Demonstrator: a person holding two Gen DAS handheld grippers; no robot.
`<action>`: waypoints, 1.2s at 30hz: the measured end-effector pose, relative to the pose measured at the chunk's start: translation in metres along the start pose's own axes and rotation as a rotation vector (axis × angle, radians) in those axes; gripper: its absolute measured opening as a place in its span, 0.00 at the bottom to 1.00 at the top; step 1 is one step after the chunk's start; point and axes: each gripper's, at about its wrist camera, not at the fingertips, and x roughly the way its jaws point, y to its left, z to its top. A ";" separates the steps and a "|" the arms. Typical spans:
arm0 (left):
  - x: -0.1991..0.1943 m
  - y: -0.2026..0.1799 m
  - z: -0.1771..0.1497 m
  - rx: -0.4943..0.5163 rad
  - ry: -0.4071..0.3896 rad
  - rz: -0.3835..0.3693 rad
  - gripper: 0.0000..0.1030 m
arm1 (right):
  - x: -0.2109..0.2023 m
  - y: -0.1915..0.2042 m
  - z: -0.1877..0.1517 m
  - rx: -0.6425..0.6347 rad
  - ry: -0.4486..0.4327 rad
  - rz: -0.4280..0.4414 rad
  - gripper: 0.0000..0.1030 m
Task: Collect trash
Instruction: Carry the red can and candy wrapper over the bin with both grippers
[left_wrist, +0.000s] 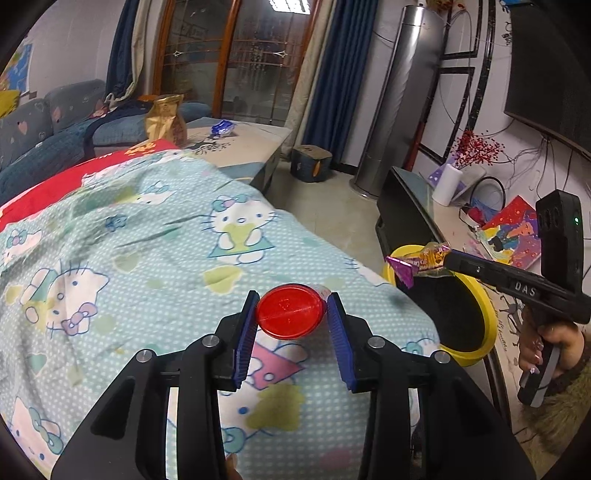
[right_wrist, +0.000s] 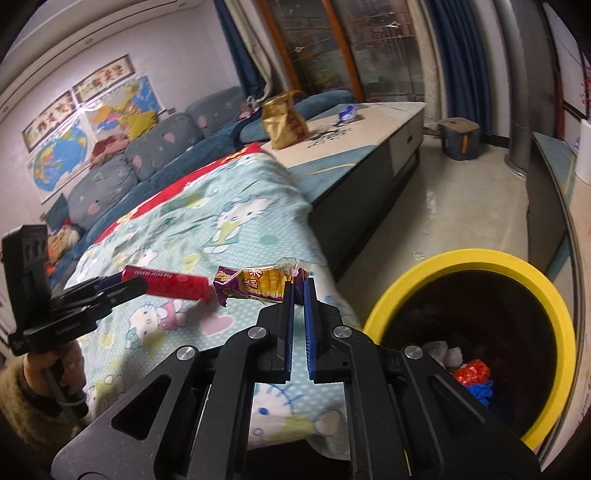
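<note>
My left gripper (left_wrist: 293, 296) is shut on a red tube (left_wrist: 290, 314), seen end-on over a cartoon-cat blanket (left_wrist: 147, 240). From the right wrist view the red tube (right_wrist: 166, 285) sticks out sideways from the left gripper (right_wrist: 138, 284). My right gripper (right_wrist: 299, 283) is shut on a purple and yellow snack wrapper (right_wrist: 255, 282), held above the blanket's edge just left of a black bin with a yellow rim (right_wrist: 461, 258). In the left wrist view the right gripper (left_wrist: 448, 258) holds the wrapper (left_wrist: 421, 260) over the near rim of the bin (left_wrist: 487, 314).
Red, blue and white trash (right_wrist: 471, 373) lies inside the bin. A gold bag (right_wrist: 282, 123) and a blue wrapper (right_wrist: 347, 112) sit on the low table (right_wrist: 369, 147). A sofa (right_wrist: 147, 155) lies beyond, a grey box (right_wrist: 460, 138) on the floor, a TV stand (left_wrist: 406, 206) behind the bin.
</note>
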 end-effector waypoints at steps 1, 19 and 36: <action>0.000 -0.002 0.000 0.002 -0.001 -0.004 0.34 | -0.002 -0.002 0.000 0.004 -0.004 -0.005 0.03; 0.003 -0.055 0.012 0.072 -0.022 -0.084 0.33 | -0.026 -0.044 -0.004 0.080 -0.051 -0.088 0.03; 0.015 -0.121 0.020 0.174 -0.026 -0.189 0.33 | -0.044 -0.086 -0.012 0.161 -0.083 -0.175 0.03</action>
